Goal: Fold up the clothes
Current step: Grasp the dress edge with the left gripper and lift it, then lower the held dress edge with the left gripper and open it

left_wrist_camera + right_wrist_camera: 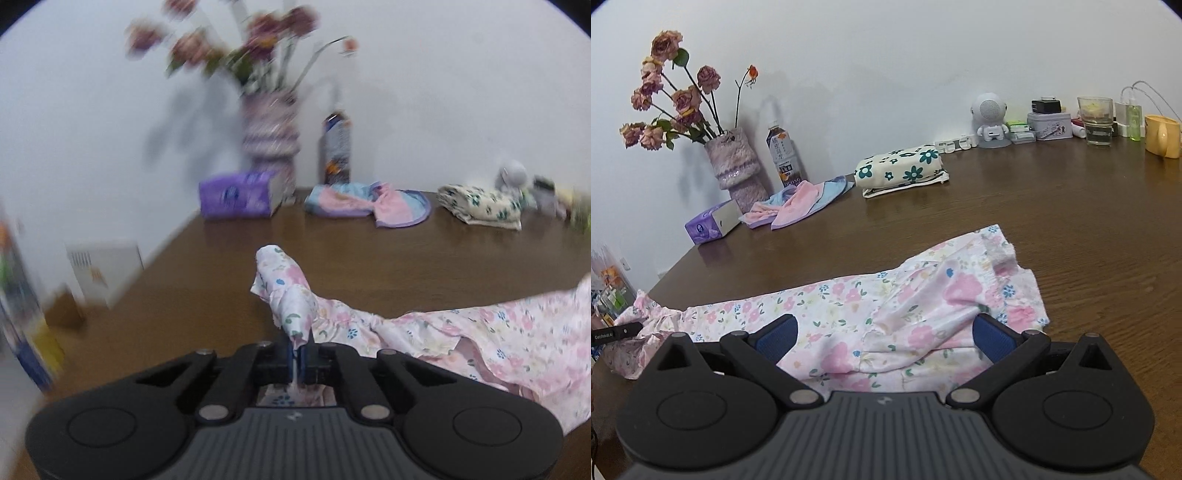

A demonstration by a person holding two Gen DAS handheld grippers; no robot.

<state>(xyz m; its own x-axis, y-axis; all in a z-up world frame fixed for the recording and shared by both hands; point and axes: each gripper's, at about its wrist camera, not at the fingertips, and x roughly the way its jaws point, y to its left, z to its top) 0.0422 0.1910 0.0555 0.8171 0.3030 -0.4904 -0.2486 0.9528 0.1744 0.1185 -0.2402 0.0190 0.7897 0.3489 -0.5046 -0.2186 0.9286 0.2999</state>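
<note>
Left gripper (296, 345): clamped on floral garment (886, 314) edge. Right gripper (882, 334): spread wide over garment on table (1071, 229).

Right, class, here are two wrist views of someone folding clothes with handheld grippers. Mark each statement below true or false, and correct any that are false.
1. The left gripper is shut on the pink floral garment. True.
2. The right gripper is clamped on the garment. False: it is open, its blue pads wide apart over the cloth.
3. The folded cream cloth with green flowers lies on the wooden table. True.
4. The vase of roses stands at the right end of the table. False: it stands at the left end, beside the drink bottle.
5. The purple tissue box sits near the vase. True.
</note>
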